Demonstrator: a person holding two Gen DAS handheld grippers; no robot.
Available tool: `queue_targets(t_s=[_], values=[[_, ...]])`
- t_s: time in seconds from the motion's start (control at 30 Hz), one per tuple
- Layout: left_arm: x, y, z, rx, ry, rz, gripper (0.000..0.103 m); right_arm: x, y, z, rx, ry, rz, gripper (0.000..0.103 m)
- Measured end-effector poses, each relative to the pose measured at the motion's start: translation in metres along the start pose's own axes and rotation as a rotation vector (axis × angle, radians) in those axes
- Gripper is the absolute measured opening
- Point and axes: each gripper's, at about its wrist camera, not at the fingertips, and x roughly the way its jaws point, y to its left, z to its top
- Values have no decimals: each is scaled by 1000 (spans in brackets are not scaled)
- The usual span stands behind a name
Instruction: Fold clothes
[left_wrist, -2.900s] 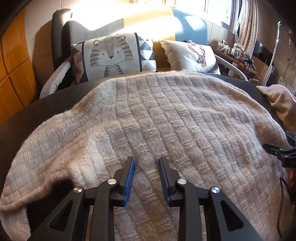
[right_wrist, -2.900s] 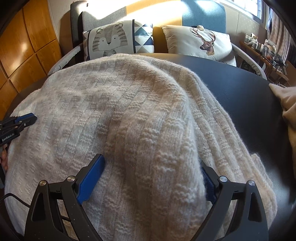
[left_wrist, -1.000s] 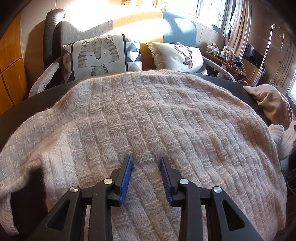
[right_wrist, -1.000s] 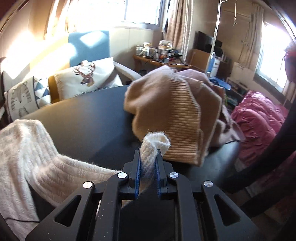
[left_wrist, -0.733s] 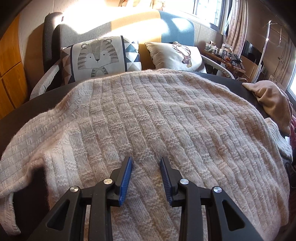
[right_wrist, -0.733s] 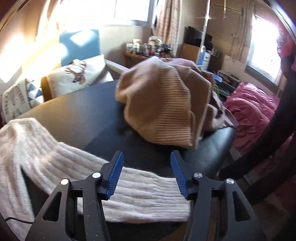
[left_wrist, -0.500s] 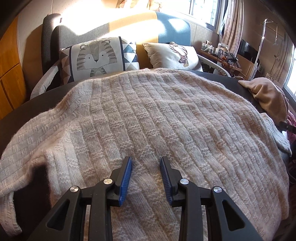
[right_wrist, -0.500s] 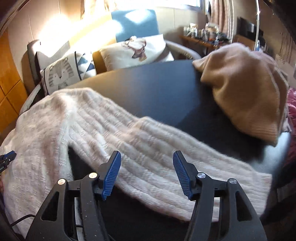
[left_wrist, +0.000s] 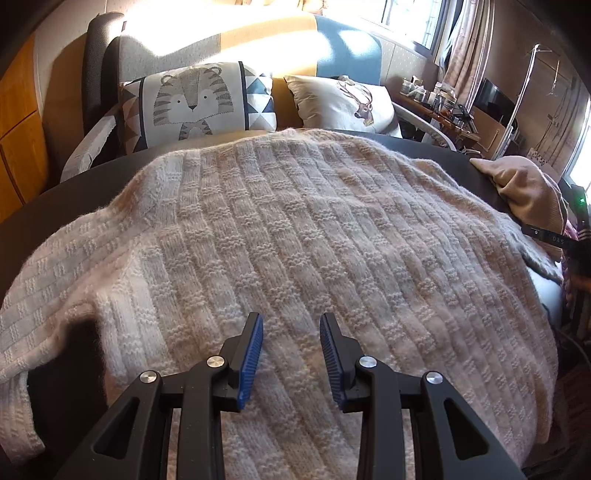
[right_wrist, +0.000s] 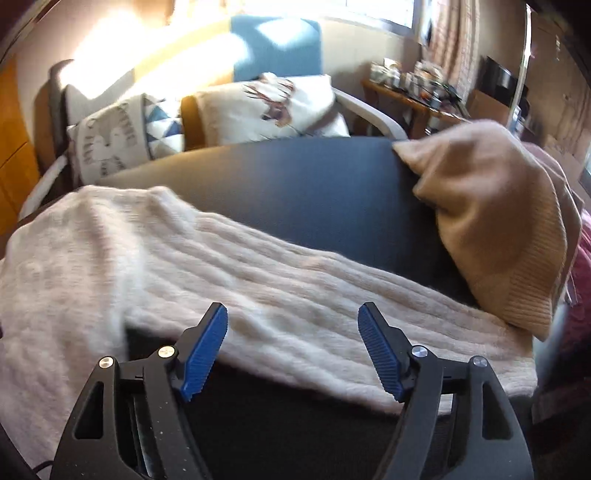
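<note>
1. Since a second ago, the right tool (right_wrist: 291, 347) has let go of the sleeve end it was pinching, and that sleeve (right_wrist: 332, 295) now lies flat, stretched out to the right across the dark desk (right_wrist: 295, 173).
2. That tool is now wide open and holds nothing. It hangs just above the sleeve.
3. The left tool (left_wrist: 291, 354) has hardly moved. Its jaws are a little way apart, with nothing between them, and it sits low over the bottom part of the cream sweater (left_wrist: 295, 229).
4. The sweater is spread out flat on the desk, and its other sleeve (left_wrist: 40, 295) sticks out to the left. It is not folded.
5. A tan knit (right_wrist: 498, 229) is heaped at the right end of the desk, touching the end of the stretched sleeve.
6. What could go wrong: the tan knit lies so close that a grab near the sleeve end could catch it too and drag it along.
7. The wool is thick and soft. A small pinch may slip off, or lift only the top layer, and then the fold would come out crooked.
8. The left sleeve end droops over the desk edge. A pull on the sweater could slide it off.
</note>
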Motion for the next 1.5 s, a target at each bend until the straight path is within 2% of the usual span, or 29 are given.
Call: queue_targets(t_s=[0.1, 0.23, 0.3, 0.4, 0.47, 0.6, 0.67, 0.83, 0.87, 0.97, 1.03, 1.13, 1.2, 1.27, 1.33, 1.5], values=[[7, -11, -2, 53, 2, 10, 32, 4, 49, 3, -68, 25, 170, 76], [4, -6, -11, 45, -24, -10, 32, 28, 67, -12, -118, 96, 189, 76], [2, -2, -16, 37, -35, -24, 32, 40, 75, -19, -138, 130, 193, 82], [-4, -2, -25, 36, -43, -25, 32, 49, 51, -21, -78, 155, 114, 82], [-7, -3, -28, 40, -33, -25, 32, 47, 45, -20, -49, 174, 109, 82], [-11, 5, -17, 5, 21, -83, 32, 43, 68, 0, -92, 141, 143, 82], [-12, 16, -2, -44, 13, -102, 32, 42, 79, 10, -113, 125, 160, 82], [-10, 37, 42, -78, -80, -41, 32, 38, 107, 35, -165, 88, 202, 82], [-6, 39, 49, -69, -81, -27, 32, 46, 111, 33, -164, 110, 213, 82], [19, 43, 54, -39, -28, 41, 32, 61, 114, 19, -168, 166, 199, 82], [32, 48, 56, -53, -3, 43, 32, 68, 115, 14, -165, 173, 198, 82], [42, 52, 65, -47, -8, 41, 32, 84, 117, 14, -174, 204, 190, 82], [53, 57, 70, -44, 12, 75, 32, 99, 120, 15, -191, 229, 186, 85], [59, 63, 75, -48, 0, 71, 32, 108, 119, 20, -198, 210, 182, 94], [65, 65, 81, -34, -5, 86, 33, 117, 116, 26, -198, 196, 178, 97], [84, 58, 98, 33, -2, 169, 36, 138, 115, 48, -187, 176, 145, 97]])
